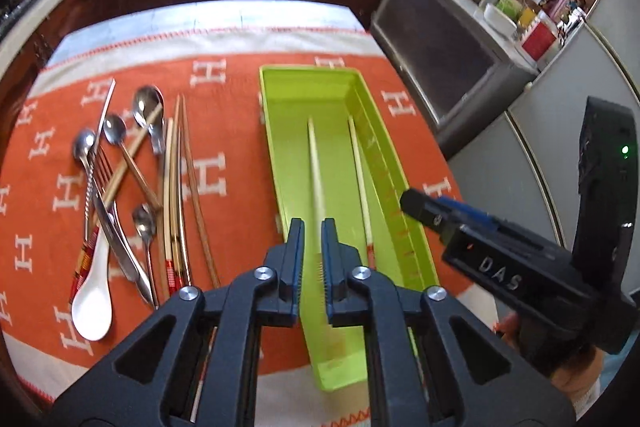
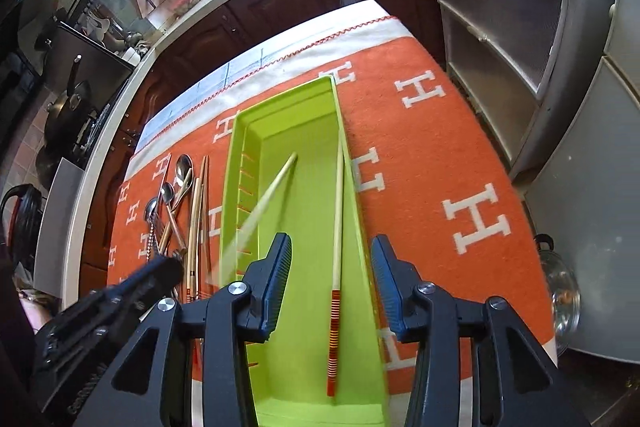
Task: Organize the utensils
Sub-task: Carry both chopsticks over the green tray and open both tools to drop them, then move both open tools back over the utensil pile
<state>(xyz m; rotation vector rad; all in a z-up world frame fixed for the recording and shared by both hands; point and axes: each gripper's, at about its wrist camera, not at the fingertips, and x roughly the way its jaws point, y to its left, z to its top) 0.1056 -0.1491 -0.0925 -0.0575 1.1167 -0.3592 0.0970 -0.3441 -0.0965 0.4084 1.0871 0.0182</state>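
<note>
**Second chopstick going into the green tray**

The left gripper [image 1: 312,227] is hovering over the long lime-green plastic tray [image 1: 280,115], its fingers clenched on a pale cream chopstick [image 1: 316,163] that is slanting down into the tray and looking blurred in both views. A second cream chopstick with a red-and-orange striped end [image 2: 338,227] is lying flat along the tray's right wall. The right gripper [image 2: 331,287] is hanging above the near end of the tray with its fingers released and spread wide, gripping nothing.

The rest of the utensils are waiting well apart on the orange cloth with white H letters [image 1: 224,87]: a heap of steel spoons [image 1: 148,107], a fork [image 1: 102,167], a white ceramic soup spoon [image 1: 94,291] and several wooden chopsticks [image 1: 176,195].

The risks, as I am judging them: the held chopstick is tilting, so letting go too high could be sending it bouncing across the tray or over the low rim. The two grippers are working close together over the narrow tray, and a careless withdrawal could be knocking the tray or the resting chopstick askew.
</note>
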